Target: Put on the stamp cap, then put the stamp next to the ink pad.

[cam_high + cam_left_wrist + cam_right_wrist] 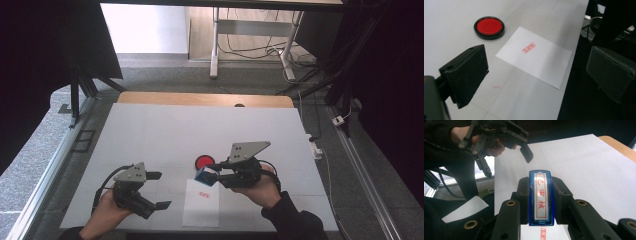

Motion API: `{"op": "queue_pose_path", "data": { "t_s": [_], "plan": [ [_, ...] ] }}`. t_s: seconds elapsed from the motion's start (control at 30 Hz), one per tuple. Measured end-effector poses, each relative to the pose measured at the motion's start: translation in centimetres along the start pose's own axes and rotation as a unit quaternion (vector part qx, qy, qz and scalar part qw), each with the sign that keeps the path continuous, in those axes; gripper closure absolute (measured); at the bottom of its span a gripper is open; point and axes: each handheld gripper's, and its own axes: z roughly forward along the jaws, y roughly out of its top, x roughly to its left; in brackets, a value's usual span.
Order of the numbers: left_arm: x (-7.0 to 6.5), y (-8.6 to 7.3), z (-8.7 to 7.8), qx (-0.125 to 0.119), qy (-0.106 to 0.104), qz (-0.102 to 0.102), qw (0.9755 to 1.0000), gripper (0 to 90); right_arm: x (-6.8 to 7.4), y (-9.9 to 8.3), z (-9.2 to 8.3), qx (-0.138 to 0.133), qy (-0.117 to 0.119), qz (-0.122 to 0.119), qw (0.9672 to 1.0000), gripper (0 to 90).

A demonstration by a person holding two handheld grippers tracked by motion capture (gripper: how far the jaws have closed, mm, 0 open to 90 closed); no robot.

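My right gripper (212,172) is shut on a blue self-inking stamp (202,176) and holds it just above the far edge of a white paper sheet (200,210). In the right gripper view, the stamp (541,197) sits clamped between the jaws, its label of red characters facing the camera. The paper (544,62) bears a red rectangular imprint (529,47). A round red ink pad (203,161) in a black case lies beyond the paper. My left gripper (160,190) hovers left of the sheet, open, with nothing between its fingers (466,75).
A white mat (150,135) covers the wooden table (150,97). In the left gripper view the table's near edge (566,82) drops to a dark floor. Desk legs and cables stand behind the table.
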Motion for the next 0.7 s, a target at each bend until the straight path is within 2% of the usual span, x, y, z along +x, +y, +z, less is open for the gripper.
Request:
{"op": "queue_pose_path", "data": {
  "t_s": [0.23,0.4,0.7],
  "plan": [
    [-0.2,-1.2,-1.3,-0.009,0.012,-0.019,0.9997,3.1,-0.2,-0.1,-0.2,0.003,-0.009,0.007,0.9999,71.5],
    [-0.4,-2.3,-2.2,-0.008,0.029,-0.036,0.9989,2.9,-0.5,-0.3,-0.3,0.006,-0.020,0.016,0.9996,71.5],
    [-0.5,-4.4,-3.8,-0.004,0.063,-0.065,0.9958,1.8,-1.1,-0.7,-1.1,0.010,-0.045,0.031,0.9985,71.5]
  ]
}}
